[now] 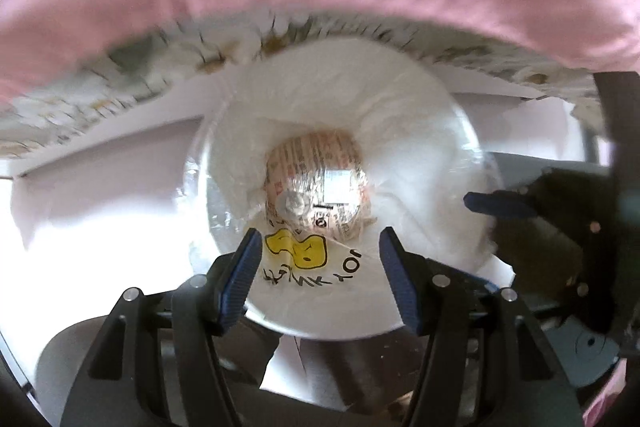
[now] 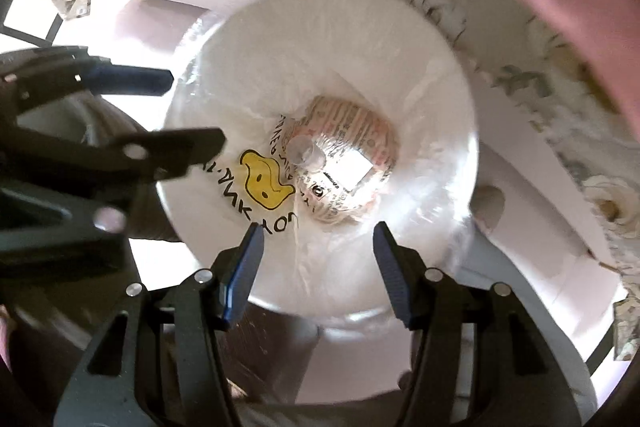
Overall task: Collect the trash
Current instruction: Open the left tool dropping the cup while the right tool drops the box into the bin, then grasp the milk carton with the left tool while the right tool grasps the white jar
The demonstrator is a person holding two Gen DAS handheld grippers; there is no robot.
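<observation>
1. both grippers hang over a white-lined trash bin point(image 1: 420, 131), looking straight down its mouth; a crumpled printed wrapper point(image 1: 320, 183) lies at the bottom.
2. left gripper point(image 1: 320, 247): jaws spread wide, holding nothing. right gripper point(image 2: 318, 243): likewise wide apart and empty.
3. judged best practice: pinch the liner's rim on opposite sides, not its slack middle, so the bag lifts without spilling.
4. the wrapper sits well below and just ahead of both fingertip pairs, beside the liner's yellow face print point(image 1: 298, 247).

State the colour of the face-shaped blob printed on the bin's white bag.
Yellow with black outline; the blob shows best in the right wrist view.
</observation>
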